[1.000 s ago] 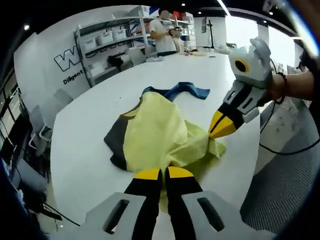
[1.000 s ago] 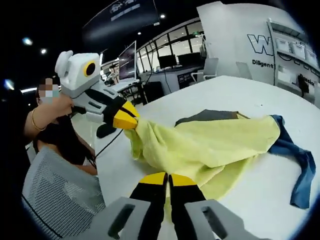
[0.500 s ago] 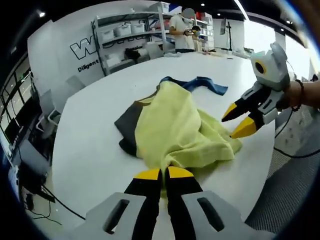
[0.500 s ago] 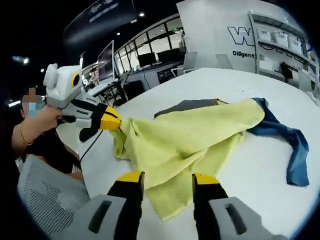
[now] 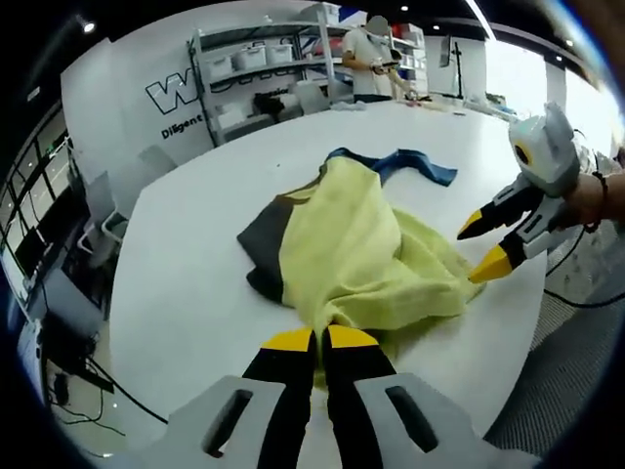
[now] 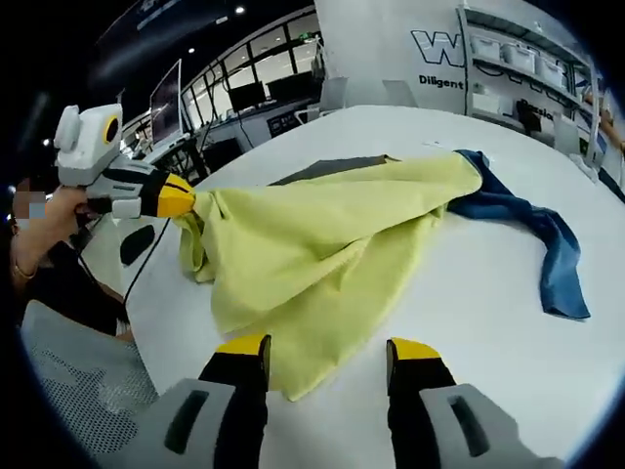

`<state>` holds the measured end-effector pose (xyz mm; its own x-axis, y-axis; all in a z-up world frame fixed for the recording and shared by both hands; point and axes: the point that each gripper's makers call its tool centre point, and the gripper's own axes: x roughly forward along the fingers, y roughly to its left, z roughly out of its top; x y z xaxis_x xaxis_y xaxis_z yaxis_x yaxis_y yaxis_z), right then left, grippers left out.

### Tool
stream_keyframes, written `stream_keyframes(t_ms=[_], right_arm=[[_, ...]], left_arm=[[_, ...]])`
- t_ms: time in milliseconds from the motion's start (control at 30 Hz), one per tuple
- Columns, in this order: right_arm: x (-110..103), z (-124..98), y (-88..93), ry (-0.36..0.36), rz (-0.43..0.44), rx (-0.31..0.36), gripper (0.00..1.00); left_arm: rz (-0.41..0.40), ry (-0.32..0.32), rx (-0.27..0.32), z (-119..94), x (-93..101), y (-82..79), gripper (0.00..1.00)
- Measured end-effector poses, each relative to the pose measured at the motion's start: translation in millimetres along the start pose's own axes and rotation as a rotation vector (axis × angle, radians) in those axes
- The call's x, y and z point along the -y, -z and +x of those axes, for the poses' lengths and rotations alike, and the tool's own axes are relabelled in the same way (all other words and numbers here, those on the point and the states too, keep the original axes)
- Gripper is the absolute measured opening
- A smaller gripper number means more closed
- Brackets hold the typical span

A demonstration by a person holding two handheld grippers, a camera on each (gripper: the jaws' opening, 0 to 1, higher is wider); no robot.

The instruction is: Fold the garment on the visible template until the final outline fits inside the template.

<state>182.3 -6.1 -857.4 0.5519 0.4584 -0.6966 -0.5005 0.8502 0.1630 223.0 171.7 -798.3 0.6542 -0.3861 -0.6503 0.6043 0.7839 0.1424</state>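
Observation:
A yellow garment (image 5: 356, 244) lies bunched on a white table (image 5: 195, 293), partly over a dark grey sheet (image 5: 259, 239). My left gripper (image 5: 320, 340) is shut on the garment's near edge. In the right gripper view it shows as the left gripper (image 6: 179, 198), pinching a corner of the yellow garment (image 6: 312, 234) and lifting it slightly. My right gripper (image 6: 328, 347) is open, its jaws wide apart just above the garment's near hem, holding nothing. From the left gripper view, the right gripper (image 5: 483, 246) hangs open beside the garment's right edge. The dark grey sheet (image 6: 332, 166) peeks out behind.
A blue cloth (image 6: 547, 244) trails off the garment's far end; in the left gripper view the blue cloth (image 5: 410, 161) lies beyond it. Shelves with bins (image 5: 264, 68) and a standing person (image 5: 376, 63) are past the table. A mesh chair (image 6: 78, 376) sits by the table edge.
My right gripper has opened, let go of the yellow garment and drawn back from it. The left gripper stays shut on the garment, which has sagged lower onto the table.

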Motion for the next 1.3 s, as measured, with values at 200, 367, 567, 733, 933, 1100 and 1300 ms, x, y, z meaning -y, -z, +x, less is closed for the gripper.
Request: stream_keyframes(t_ms=[200, 367, 567, 733, 933, 1100, 1300], right_arm=[[3.2, 6.2, -2.0, 0.042, 0.023, 0.001, 0.3], [6.1, 10.0, -2.0, 0.081, 0.01, -0.006, 0.22], [14.8, 9.5, 2.1, 0.11, -0.013, -0.027, 0.0], [15.1, 7.9, 4.2, 0.093, 0.004, -0.028, 0.0], [23.4, -6.9, 9.9, 0.101, 0.026, -0.047, 0.0], [40.9, -22.8, 16.8, 0.13, 0.036, -0.072, 0.0], [61.3, -42.5, 30.4, 0.175, 0.058, -0.122, 0.0]], left_arm=[[-0.005, 0.001, 0.0, -0.6, -0.2, 1.0, 0.04], [-0.01, 0.003, 0.0, -1.1, 0.5, 1.7, 0.04], [-0.014, 0.021, 0.002, -1.3, 5.1, 2.3, 0.04], [-0.02, 0.022, 0.005, -1.3, 6.9, 2.7, 0.04], [-0.043, 0.055, 0.023, -4.8, 14.2, 0.0, 0.04], [-0.038, 0.062, 0.031, -5.1, 21.4, -1.2, 0.04], [-0.02, 0.153, 0.019, -4.9, 46.4, 0.6, 0.04]])
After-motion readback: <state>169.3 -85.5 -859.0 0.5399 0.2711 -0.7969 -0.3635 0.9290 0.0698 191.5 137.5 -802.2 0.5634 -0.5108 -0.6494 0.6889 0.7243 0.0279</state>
